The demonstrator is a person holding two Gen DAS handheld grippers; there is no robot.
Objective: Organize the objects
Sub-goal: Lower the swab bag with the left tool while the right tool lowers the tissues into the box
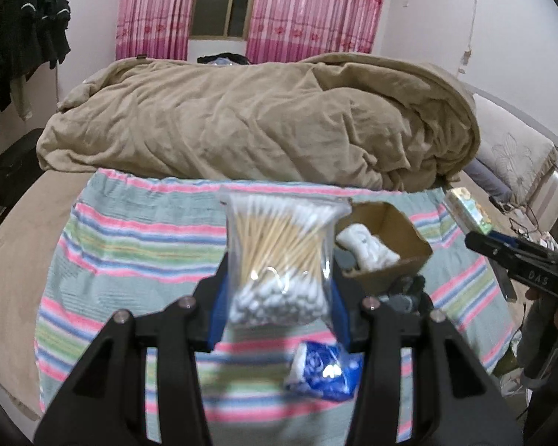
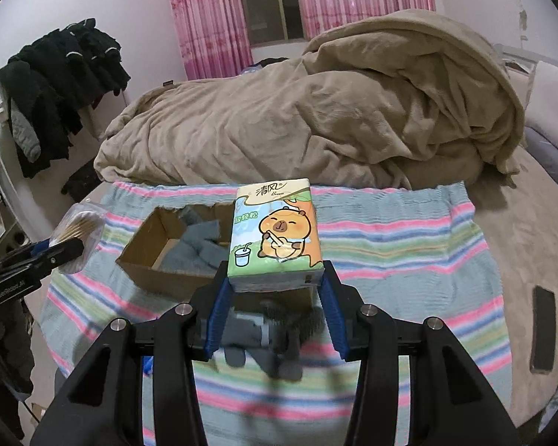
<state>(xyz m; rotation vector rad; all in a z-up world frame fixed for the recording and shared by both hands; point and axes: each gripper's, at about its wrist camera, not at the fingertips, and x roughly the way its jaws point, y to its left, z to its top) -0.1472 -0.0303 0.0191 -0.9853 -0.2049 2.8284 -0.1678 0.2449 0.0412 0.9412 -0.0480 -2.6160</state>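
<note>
My left gripper is shut on a clear zip bag of cotton swabs and holds it upright above the striped cloth. My right gripper is shut on a pack of tissues printed with a cartoon animal, held above an open cardboard box. The box holds grey cloth items and a white item. In the right wrist view the left gripper and its swab bag show at the left edge. In the left wrist view the right gripper shows at the right edge.
A blue packet lies on the striped cloth near me. Grey gloves or socks lie in front of the box. A heaped tan blanket fills the far half of the bed. A flat black object rests on the bed at right.
</note>
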